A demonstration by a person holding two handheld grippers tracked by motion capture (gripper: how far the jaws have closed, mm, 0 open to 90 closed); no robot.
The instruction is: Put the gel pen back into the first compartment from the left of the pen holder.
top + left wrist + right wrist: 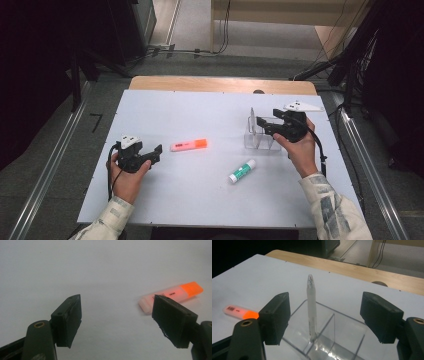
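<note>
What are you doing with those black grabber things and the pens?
A person is tidying stationery into a clear plastic organiser. A white pen already stands upright in it, and the right gripper sits open beside it, holding nothing. The left gripper, also open, points at the orange highlighter lying on the table. A glue stick lies untouched.

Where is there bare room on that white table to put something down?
The far left corner of the table, and the near edge below the glue stick. It is crowded on the right, around the clear holder with its pen, and by the highlighter.
</note>
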